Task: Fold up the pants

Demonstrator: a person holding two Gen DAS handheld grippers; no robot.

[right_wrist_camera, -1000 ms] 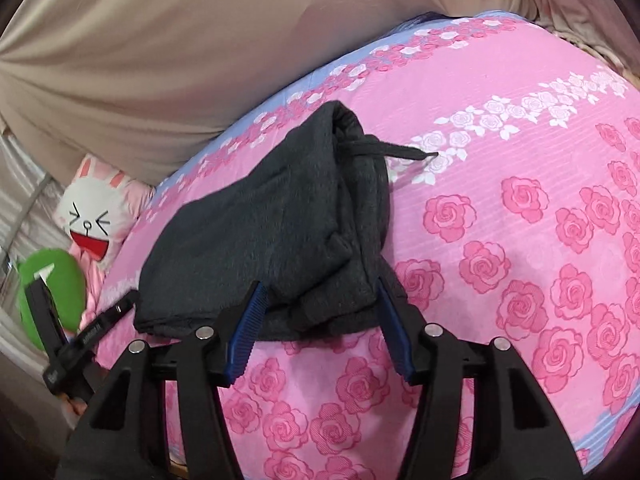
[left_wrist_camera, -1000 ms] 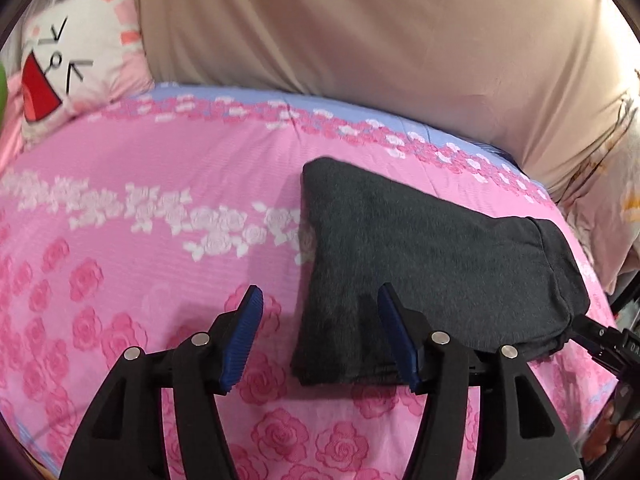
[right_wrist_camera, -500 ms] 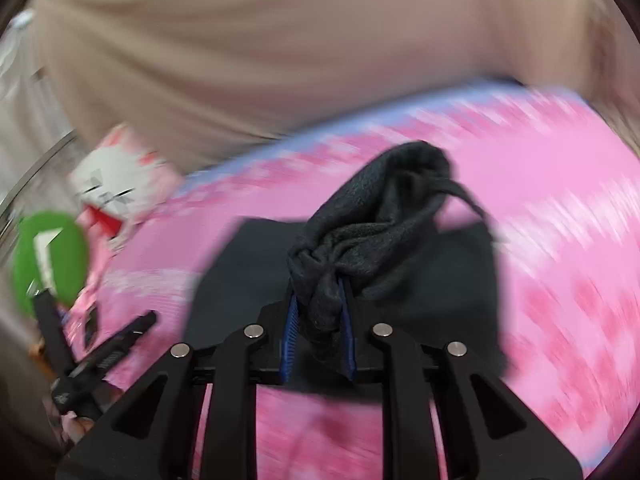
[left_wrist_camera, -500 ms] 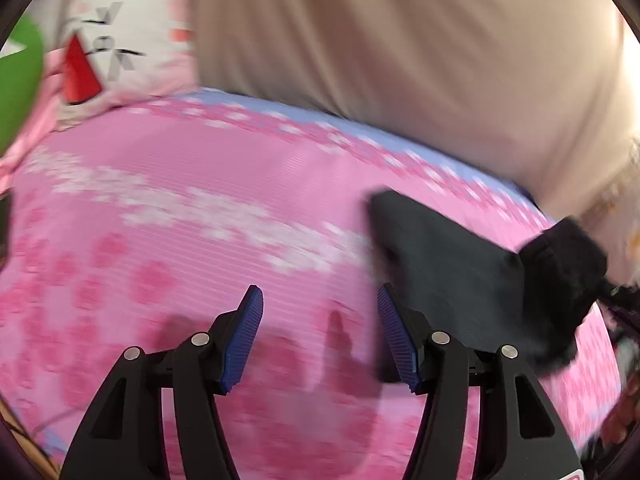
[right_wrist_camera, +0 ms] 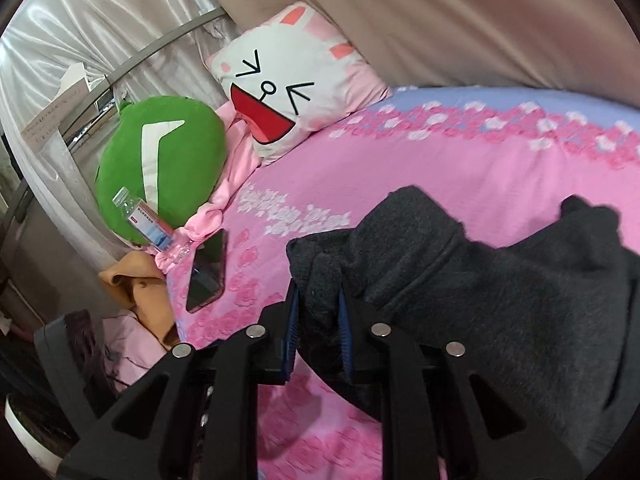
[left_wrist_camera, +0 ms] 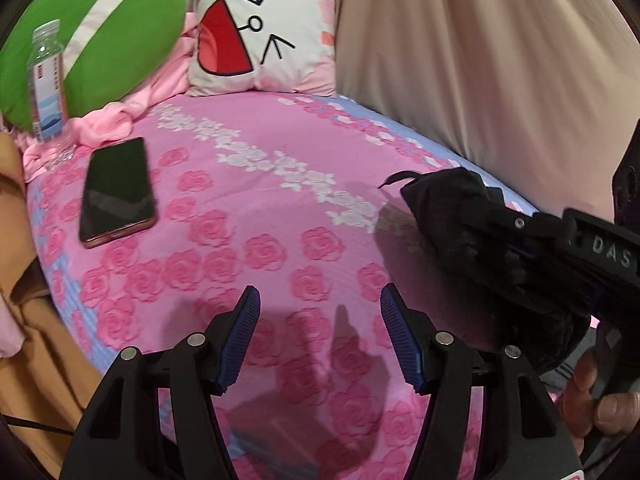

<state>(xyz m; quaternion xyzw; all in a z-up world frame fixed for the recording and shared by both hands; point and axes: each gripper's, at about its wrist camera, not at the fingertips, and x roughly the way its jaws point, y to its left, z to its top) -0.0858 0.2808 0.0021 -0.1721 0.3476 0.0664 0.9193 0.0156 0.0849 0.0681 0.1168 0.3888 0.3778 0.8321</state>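
The dark grey pants (right_wrist_camera: 500, 300) are bunched and lifted over the pink rose-print bed (right_wrist_camera: 400, 168). My right gripper (right_wrist_camera: 319, 312) is shut on a thick fold of them, and the rest of the cloth trails off to the right. In the left wrist view the same bundle (left_wrist_camera: 452, 208) hangs at the right, clamped in the right gripper (left_wrist_camera: 504, 236). My left gripper (left_wrist_camera: 319, 300) hovers over bare sheet left of the pants, its jaws opening with nothing between them.
A phone (left_wrist_camera: 116, 190) lies on the bed near a clear bottle (left_wrist_camera: 46, 92), a green cushion (left_wrist_camera: 100, 40) and a rabbit-face cushion (left_wrist_camera: 260, 36). Beige drapes (left_wrist_camera: 480, 60) back the bed. A tan garment (left_wrist_camera: 24, 280) hangs off the left edge. A hand (left_wrist_camera: 592, 392) grips the right tool.
The right gripper closed on the pants' edge, lifted it and carried the bunched cloth leftward toward the cushions. The left gripper swept left off the pants to bare sheet.
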